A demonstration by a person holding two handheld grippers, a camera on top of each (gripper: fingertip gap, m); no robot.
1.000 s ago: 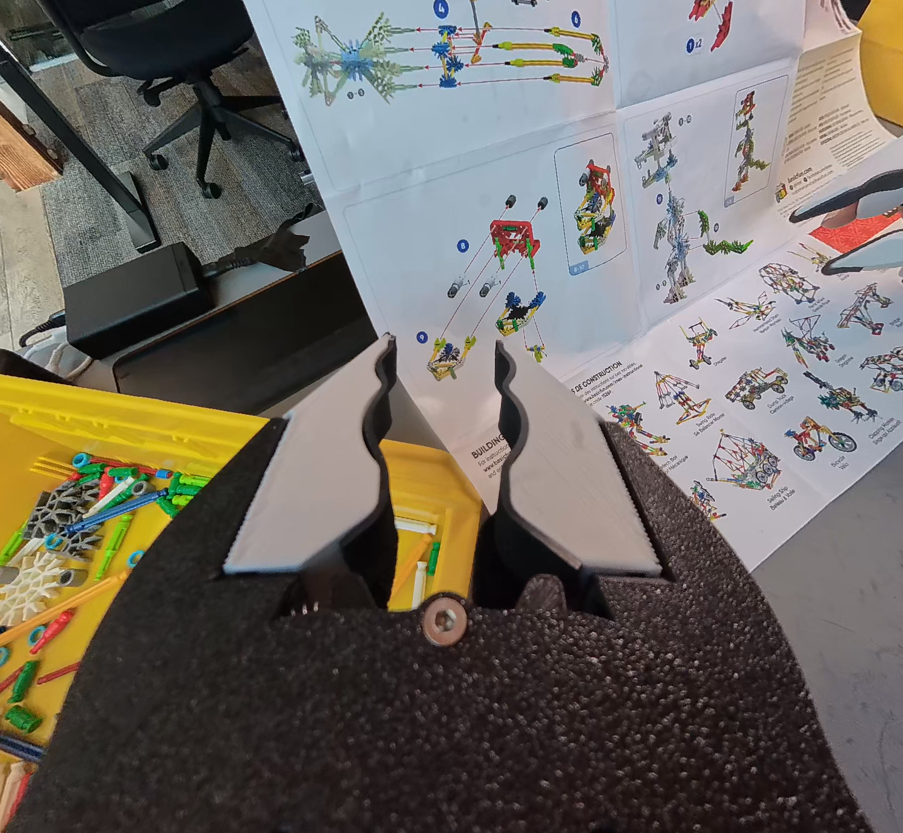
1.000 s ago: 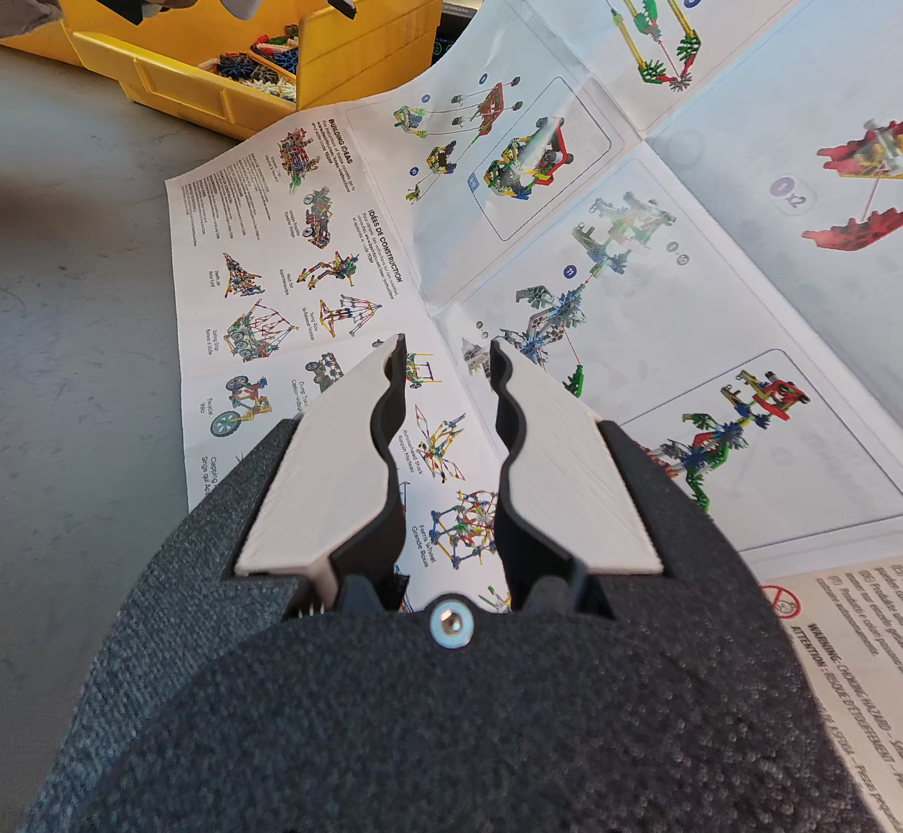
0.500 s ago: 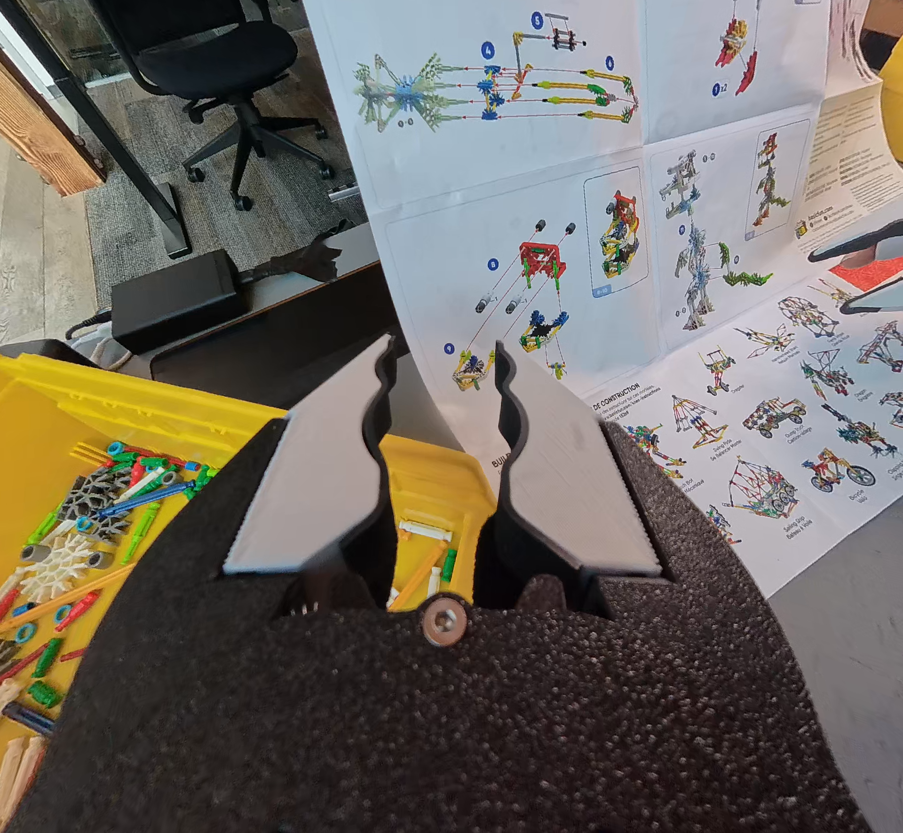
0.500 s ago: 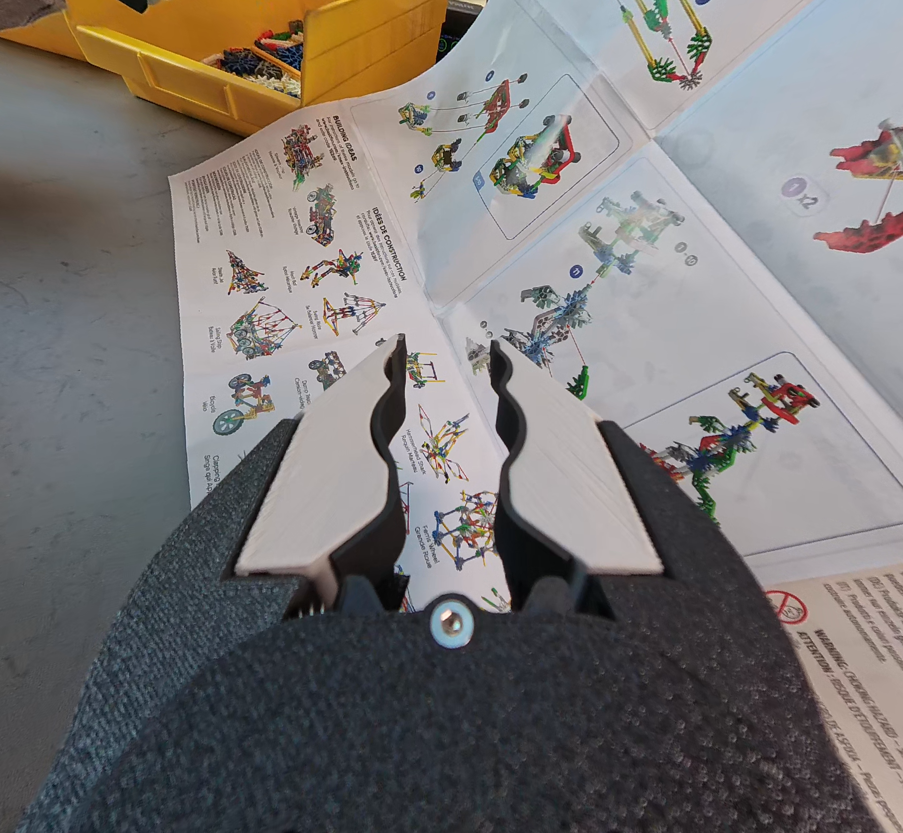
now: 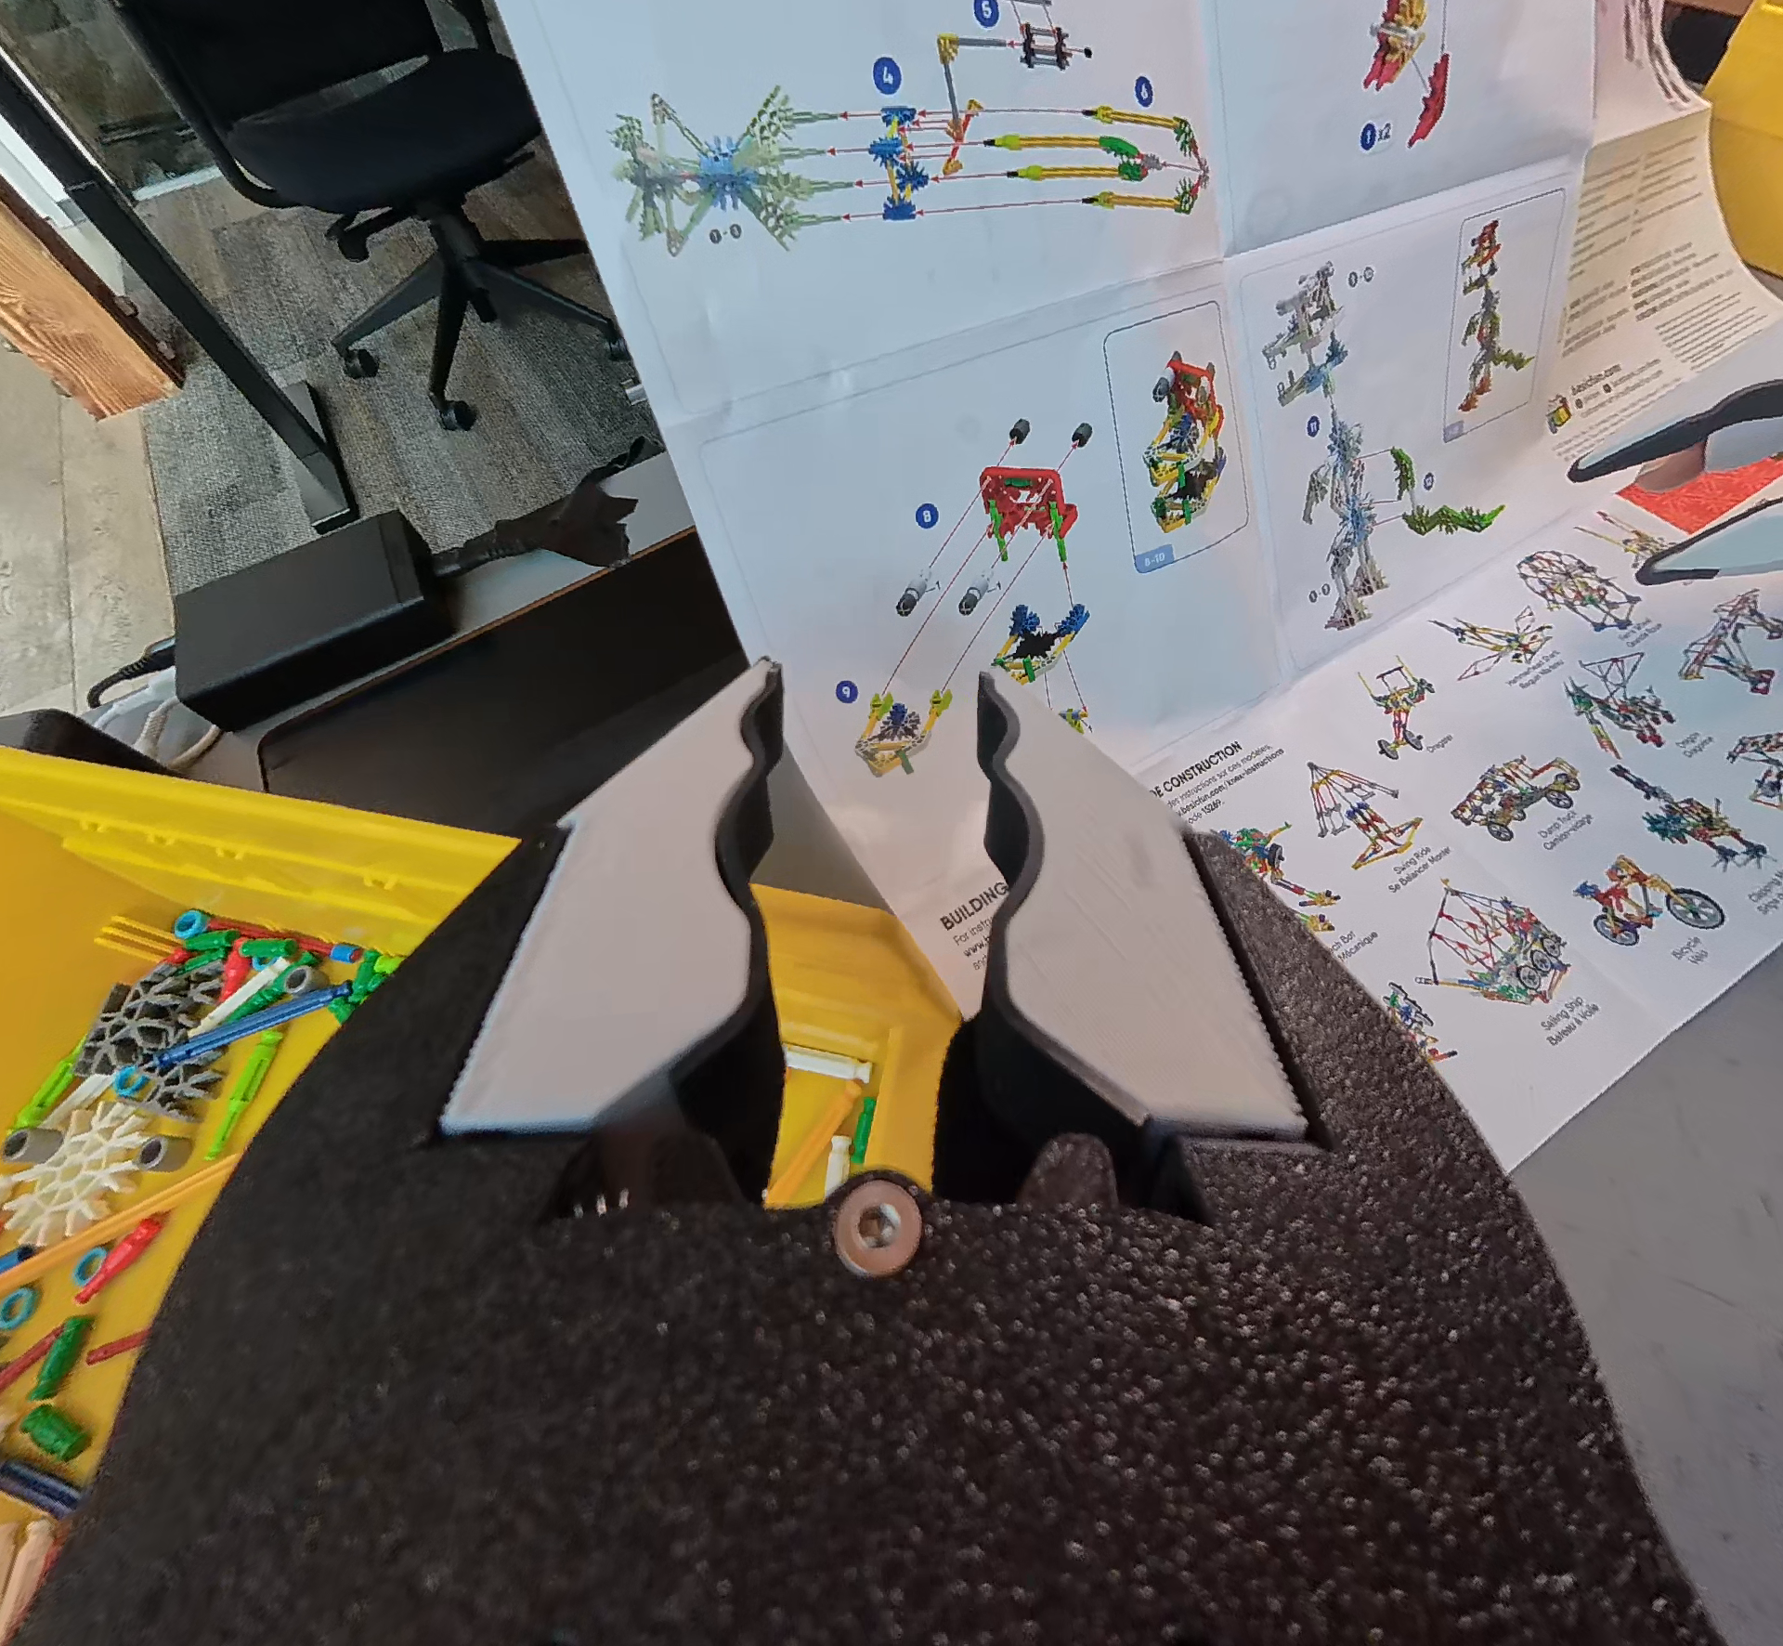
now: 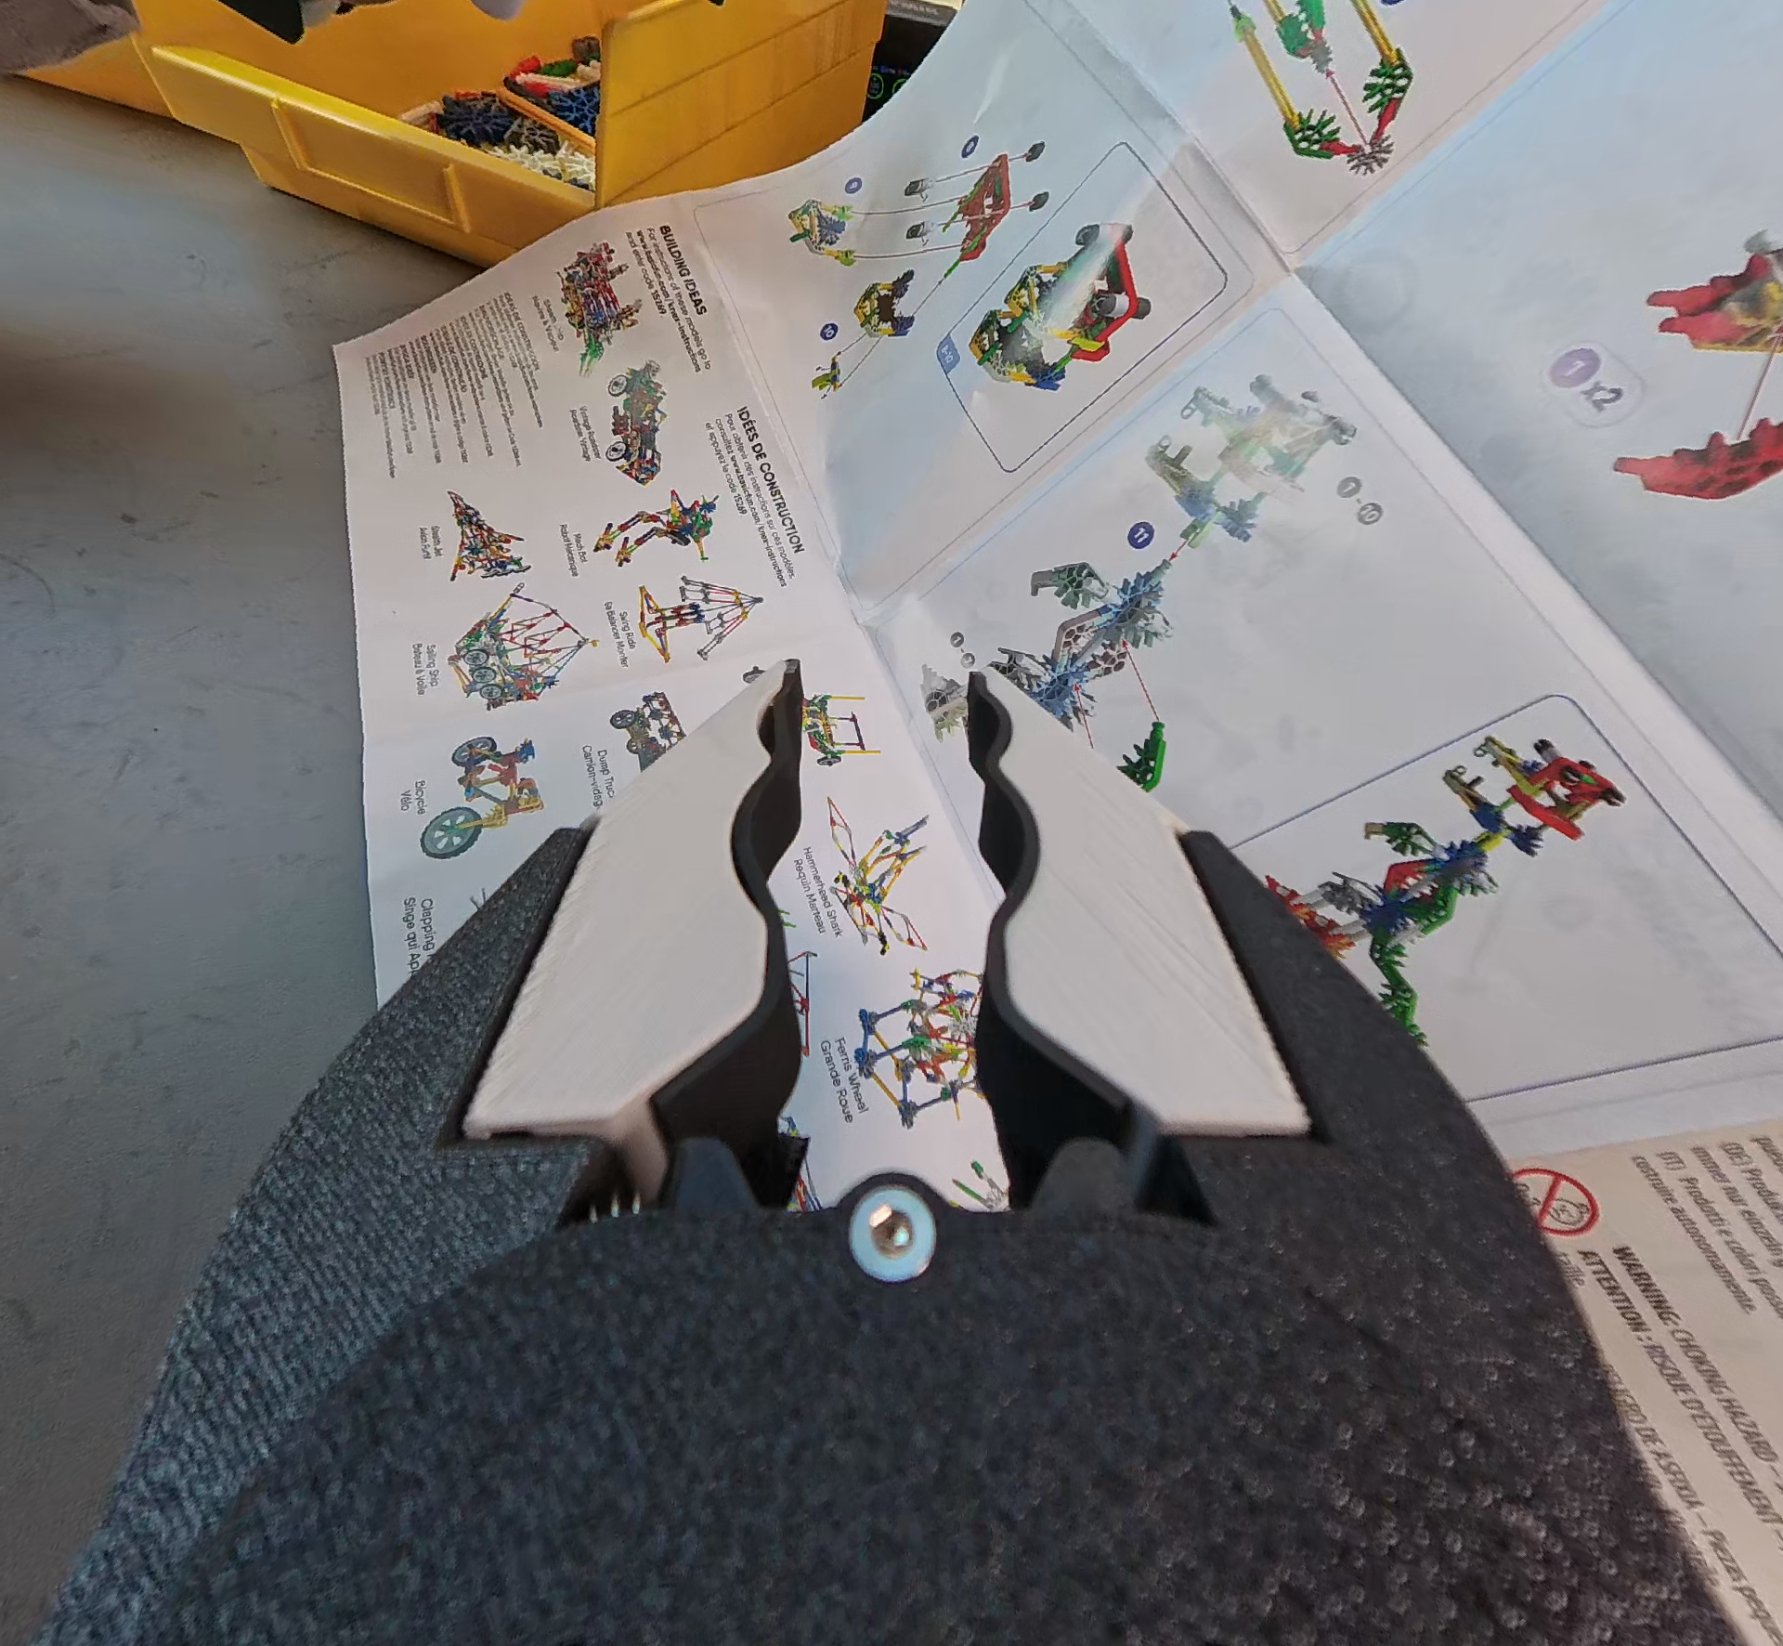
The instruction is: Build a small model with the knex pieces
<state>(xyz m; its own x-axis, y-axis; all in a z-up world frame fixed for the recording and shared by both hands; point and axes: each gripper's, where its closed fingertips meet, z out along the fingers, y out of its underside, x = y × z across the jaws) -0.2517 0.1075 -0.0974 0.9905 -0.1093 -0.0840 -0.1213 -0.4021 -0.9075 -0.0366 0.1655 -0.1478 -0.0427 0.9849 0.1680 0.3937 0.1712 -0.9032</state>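
Grey table [image 6: 145,635] carries a big folded instruction sheet [image 6: 617,538], partly flat and partly curving upward, and a yellow bin [image 5: 289,857] of small plastic building pieces [image 5: 174,1050] at 9 o'clock of the left gripper [image 5: 873,697]; that gripper hovers above the bin with jaws apart, holding nothing. Over the flat part of the sheet the right gripper [image 6: 883,683] hangs, jaws apart and empty; the sheet looks thin, light and floppy, so I think an edge is the best place to pinch.
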